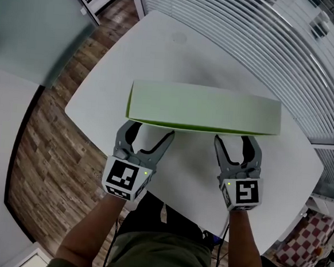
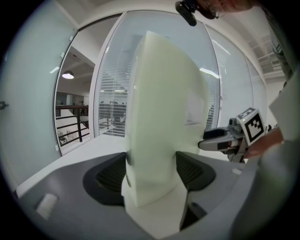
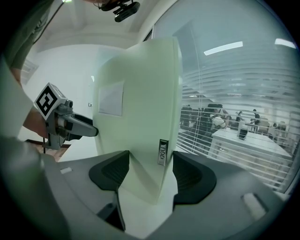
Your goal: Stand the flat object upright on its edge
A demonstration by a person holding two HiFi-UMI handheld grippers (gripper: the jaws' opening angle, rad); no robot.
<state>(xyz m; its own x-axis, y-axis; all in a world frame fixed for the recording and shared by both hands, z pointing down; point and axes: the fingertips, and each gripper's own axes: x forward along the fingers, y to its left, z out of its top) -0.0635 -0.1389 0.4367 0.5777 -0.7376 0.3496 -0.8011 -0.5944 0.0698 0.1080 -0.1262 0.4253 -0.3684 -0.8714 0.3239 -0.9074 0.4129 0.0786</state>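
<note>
The left claw [image 1: 151, 133] and right claw [image 1: 235, 139] each pinch the green board [image 1: 203, 109] ahead (one per end); likely steadying it upright on the tabletop [image 1: 179, 50].

Left claw [image 1: 150, 131] and right claw [image 1: 234, 139] meet the green slab's [image 1: 203, 107] near edge on the white table [image 1: 191, 51].

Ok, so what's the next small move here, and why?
Probably ease the right tool open a little while the left tool holds, to test the balance. The green panel already appears to stand on its long edge on the white table, with both tools clamped near its base, so letting go in stages seems safest.
</note>
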